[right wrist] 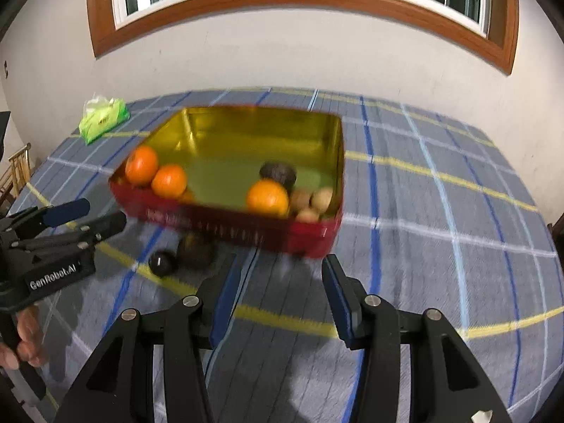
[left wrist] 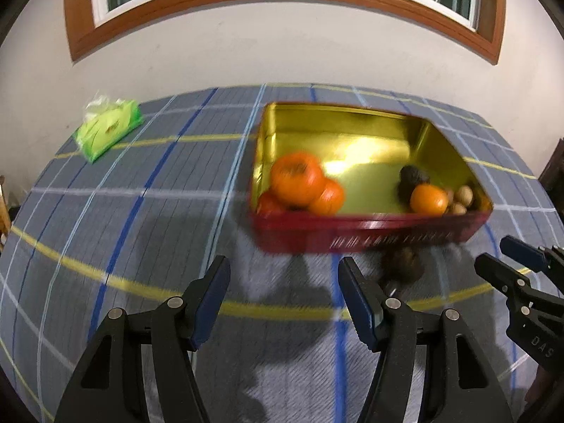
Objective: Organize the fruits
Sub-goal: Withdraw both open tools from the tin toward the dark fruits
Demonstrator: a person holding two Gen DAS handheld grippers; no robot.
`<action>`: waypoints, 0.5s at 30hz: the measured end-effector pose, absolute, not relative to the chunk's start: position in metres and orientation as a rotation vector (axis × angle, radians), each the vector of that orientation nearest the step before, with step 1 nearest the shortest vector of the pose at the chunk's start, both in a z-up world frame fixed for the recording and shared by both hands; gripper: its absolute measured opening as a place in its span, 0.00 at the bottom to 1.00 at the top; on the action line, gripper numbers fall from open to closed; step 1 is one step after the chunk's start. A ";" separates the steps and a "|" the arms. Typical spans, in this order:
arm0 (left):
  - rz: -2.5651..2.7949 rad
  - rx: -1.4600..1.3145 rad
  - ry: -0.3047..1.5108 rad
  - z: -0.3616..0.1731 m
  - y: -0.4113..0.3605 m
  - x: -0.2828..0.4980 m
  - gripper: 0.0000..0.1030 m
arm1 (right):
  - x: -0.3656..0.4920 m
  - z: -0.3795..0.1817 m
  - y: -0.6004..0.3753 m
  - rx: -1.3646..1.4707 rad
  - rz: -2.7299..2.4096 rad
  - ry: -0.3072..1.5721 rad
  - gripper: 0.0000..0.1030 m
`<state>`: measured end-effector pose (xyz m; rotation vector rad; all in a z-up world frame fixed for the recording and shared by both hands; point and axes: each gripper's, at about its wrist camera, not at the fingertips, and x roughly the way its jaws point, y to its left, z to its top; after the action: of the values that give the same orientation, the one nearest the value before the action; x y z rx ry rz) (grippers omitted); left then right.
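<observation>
So the table, under its blue checked cloth, carries nearly everything I need, and the big red tin with the gold inside sits on it toward the wall, its near wall facing both my grippers. Inside it, as I read it, the fruit is already sorted by kind: persimmons crowd the left near corner, while an orange, an avocado and a few small brown fruits gather at the right near corner. Two pieces are not yet in: a second dark avocado and a small black round fruit lie on the cloth just outside the tin's near wall, touching or almost touching each other. My left gripper has its jaws parted and nothing between them, and my right gripper is likewise parted and empty, with the stray pair off to its left. I judge the next job is the loose avocado, and doing it well means coming down over it with jaws wider than the fruit, pads on its broad sides, without nudging the round one, which looks ready to roll. I would lift it clear of the tin's rim and set it beside the avocado inside. Both views are blurred, so I would slow down first.
</observation>
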<state>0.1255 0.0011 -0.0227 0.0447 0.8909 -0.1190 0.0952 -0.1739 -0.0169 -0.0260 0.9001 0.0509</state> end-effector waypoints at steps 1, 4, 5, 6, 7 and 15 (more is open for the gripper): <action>-0.113 0.042 0.898 -0.026 0.004 0.123 0.62 | 0.093 -0.021 -0.173 -0.019 0.057 0.913 0.44; -0.086 0.044 0.913 -0.036 0.015 0.115 0.62 | 0.089 -0.031 -0.166 -0.011 0.077 0.937 0.44; -0.078 0.039 0.920 -0.039 0.019 0.113 0.62 | 0.088 -0.034 -0.163 -0.013 0.084 0.945 0.44; -0.070 0.033 0.925 -0.042 0.024 0.111 0.62 | 0.088 -0.037 -0.159 -0.015 0.091 0.951 0.44; -0.061 0.029 0.929 -0.044 0.028 0.110 0.62 | 0.089 -0.038 -0.156 -0.017 0.098 0.954 0.44; -0.024 -0.003 0.929 -0.055 0.054 0.100 0.64 | 0.096 -0.051 -0.129 -0.058 0.137 0.970 0.44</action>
<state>0.1004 0.0544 -0.0555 -0.0033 0.9293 -0.0243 0.0965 -0.1293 -0.0509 -0.0577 0.9703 0.1367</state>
